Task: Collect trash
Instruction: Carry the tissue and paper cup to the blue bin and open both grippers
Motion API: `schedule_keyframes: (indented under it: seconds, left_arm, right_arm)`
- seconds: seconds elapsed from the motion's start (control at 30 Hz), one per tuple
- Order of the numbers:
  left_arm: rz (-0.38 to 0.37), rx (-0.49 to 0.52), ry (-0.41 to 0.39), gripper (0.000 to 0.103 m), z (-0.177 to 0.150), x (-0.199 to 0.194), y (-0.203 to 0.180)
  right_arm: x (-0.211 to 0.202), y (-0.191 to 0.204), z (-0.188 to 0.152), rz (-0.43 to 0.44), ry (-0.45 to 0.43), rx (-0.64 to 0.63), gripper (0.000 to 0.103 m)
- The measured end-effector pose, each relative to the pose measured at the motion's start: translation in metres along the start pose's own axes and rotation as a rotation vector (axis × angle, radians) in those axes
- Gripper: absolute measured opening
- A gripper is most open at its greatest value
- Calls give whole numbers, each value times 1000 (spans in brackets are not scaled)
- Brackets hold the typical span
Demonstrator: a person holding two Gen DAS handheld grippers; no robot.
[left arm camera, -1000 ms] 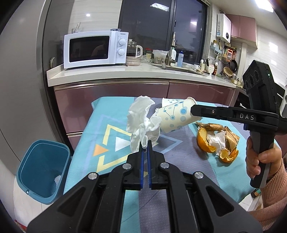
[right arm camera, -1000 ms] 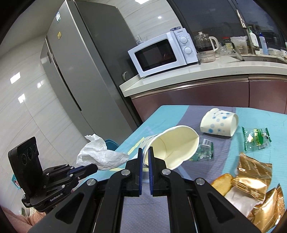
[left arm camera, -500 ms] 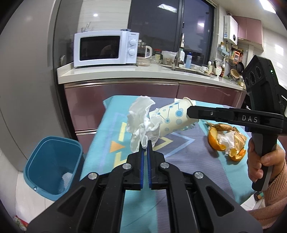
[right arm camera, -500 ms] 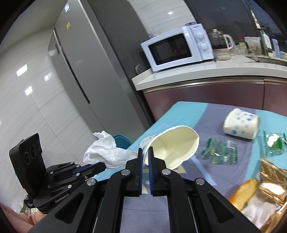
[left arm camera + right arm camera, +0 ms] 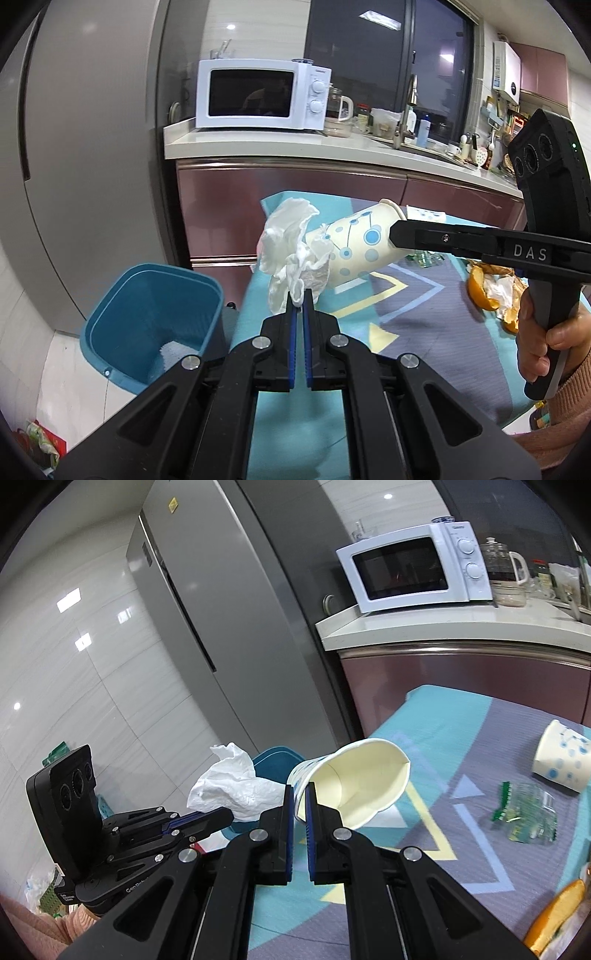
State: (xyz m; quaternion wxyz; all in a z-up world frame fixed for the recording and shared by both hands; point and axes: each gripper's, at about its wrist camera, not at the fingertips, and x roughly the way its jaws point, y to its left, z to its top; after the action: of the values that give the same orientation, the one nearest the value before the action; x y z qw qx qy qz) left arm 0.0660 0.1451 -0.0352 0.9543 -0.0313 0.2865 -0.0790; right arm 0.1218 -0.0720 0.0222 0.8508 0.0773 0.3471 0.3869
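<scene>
While both carried pieces hang in the air, the left wrist view has the left gripper (image 5: pixel 300 295) pinched on a crumpled tissue (image 5: pixel 291 251) at 12 o'clock from its tips, and the right gripper (image 5: pixel 397 232) coming in from 3 o'clock, clamped on the rim of a dotted paper cup (image 5: pixel 354 243). At 8 o'clock on the floor stands the blue bin (image 5: pixel 147 325), with one pale scrap already at its bottom, so I judge the collecting only partly done. Orange peel (image 5: pixel 487 295) lies on the table (image 5: pixel 424 332) at 4 o'clock, unpicked.

From the right wrist, the cup's (image 5: pixel 362 779) open mouth faces the camera, its wall nipped between the right gripper's (image 5: pixel 300 794) blue pads. The tissue (image 5: pixel 232 782) sits at 9 o'clock, the bin's rim (image 5: pixel 277 757) barely peeking behind it. Only this view shows a second cup (image 5: pixel 565 757) on its side and a clear wrapper (image 5: pixel 524 808) at 3 o'clock, both left to gather; only the other shows the bin's inside
</scene>
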Motion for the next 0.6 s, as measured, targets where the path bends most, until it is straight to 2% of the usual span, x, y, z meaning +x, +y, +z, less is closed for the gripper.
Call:
schedule_keyframes:
  seconds: [0.6]
  left_arm:
    - [89,-50,4,4,-7,-11,40]
  right_arm:
    - [42,28,13,48,55,-53,5]
